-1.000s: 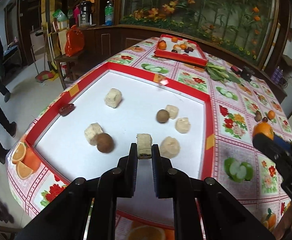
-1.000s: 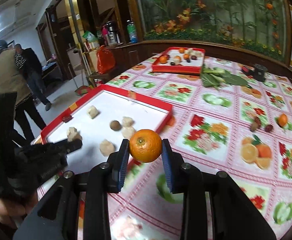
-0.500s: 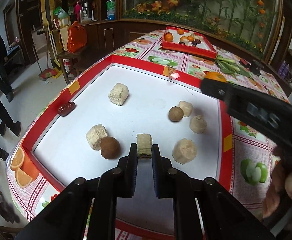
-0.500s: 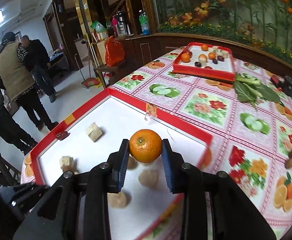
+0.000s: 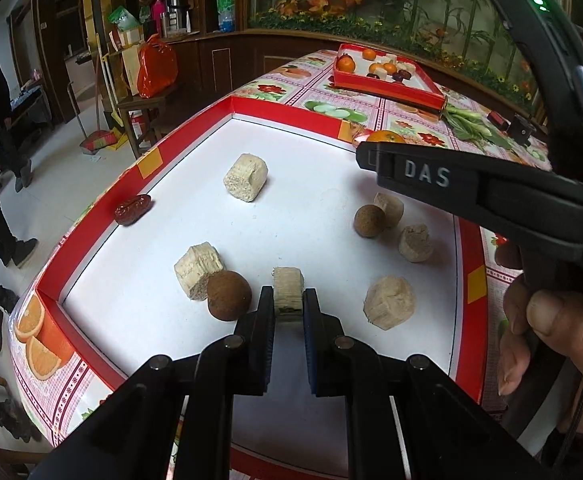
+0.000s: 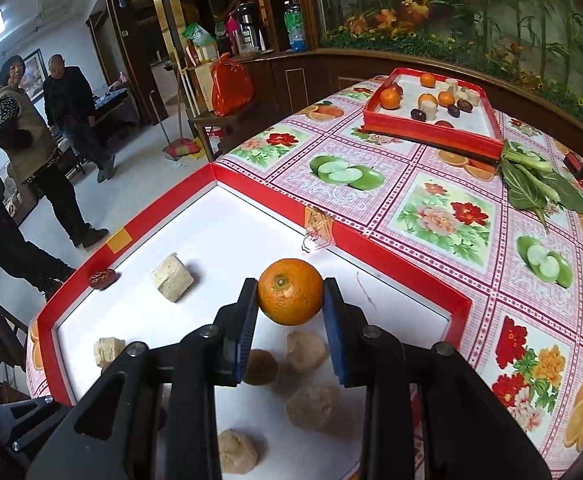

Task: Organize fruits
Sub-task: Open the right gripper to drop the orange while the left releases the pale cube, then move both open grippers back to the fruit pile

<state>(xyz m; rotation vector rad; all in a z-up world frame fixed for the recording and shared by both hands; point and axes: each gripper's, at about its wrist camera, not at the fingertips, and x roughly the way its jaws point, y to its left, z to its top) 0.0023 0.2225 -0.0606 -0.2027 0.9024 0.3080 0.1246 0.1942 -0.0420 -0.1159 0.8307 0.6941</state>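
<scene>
Fruits and pale chunks lie scattered in the near red-rimmed tray point(image 5: 139, 168) with its white floor. In the left wrist view the left claw point(image 5: 288, 304) is clamped on a small pale cut block point(image 5: 288, 290), held low over the near part of the tray floor. Just left of the claw sits a brown round fruit point(image 5: 228, 295), touching a pale chunk point(image 5: 198, 270) behind it. A red date point(image 5: 132, 209) lies against the tray's left rim, and a larger pale chunk point(image 5: 246, 177) sits toward the far left corner. On the right side are a second brown round fruit point(image 5: 369, 221) with pale pieces beside it. The right claw's black body crosses over the tray's right side, marked "DAS", with a hand point(image 5: 551, 344) gripping it at the right edge of the view. A far red tray point(image 5: 387, 90) with oranges and dark fruits stands at the far edge of the tabletop point(image 5: 291, 92), which has a fruit-and-flower cloth.

In the right wrist view the right claw point(image 6: 290, 300) grips an orange point(image 6: 290, 292) between its blue pads, raised above the near tray point(image 6: 391, 256), over its far right part. Under it lie several pale chunks and one brown fruit. Leafy greens point(image 6: 539, 184) lie on the tabletop beside the far tray point(image 6: 431, 138). People stand on the floor at left.
</scene>
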